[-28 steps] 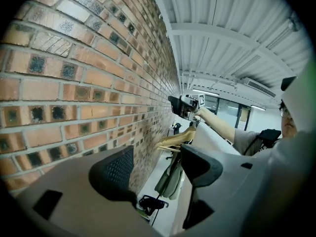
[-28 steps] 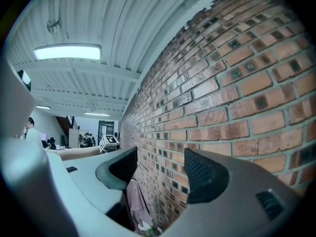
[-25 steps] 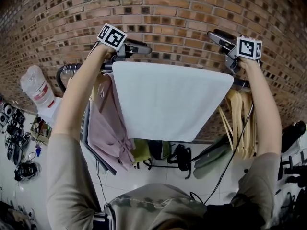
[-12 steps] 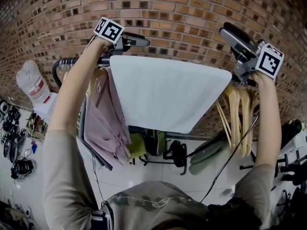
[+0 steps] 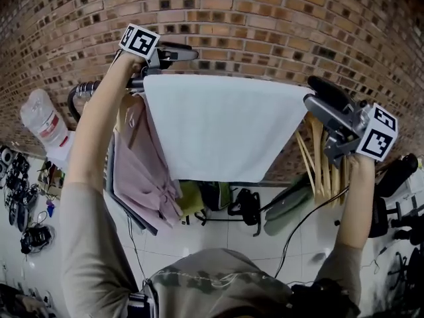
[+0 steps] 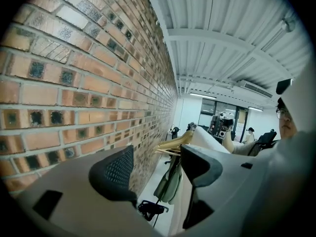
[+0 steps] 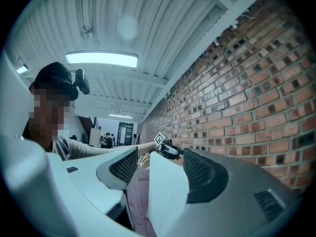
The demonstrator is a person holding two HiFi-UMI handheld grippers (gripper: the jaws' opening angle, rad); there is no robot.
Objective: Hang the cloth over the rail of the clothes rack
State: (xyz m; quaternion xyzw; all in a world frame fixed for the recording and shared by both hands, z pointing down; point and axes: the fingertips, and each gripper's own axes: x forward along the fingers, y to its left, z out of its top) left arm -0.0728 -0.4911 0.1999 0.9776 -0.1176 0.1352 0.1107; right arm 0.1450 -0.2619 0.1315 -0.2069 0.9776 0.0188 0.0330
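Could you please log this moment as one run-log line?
cloth: draped over rail | left gripper: open, empty | right gripper: open, by cloth edge

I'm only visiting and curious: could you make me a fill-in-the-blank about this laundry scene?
The white cloth hangs over the ___ of the clothes rack.
Behind it stands a ___ wall.
The wooden things right of the cloth are ___.
The left tool and right tool both have ___ jaws.
Missing: rail; brick; hangers; open.

A dark clothes rack rail crosses the upper frame in front of a brick wall. Draped over it at centre is a white cloth. A pink garment hangs at left and wooden hangers at right.
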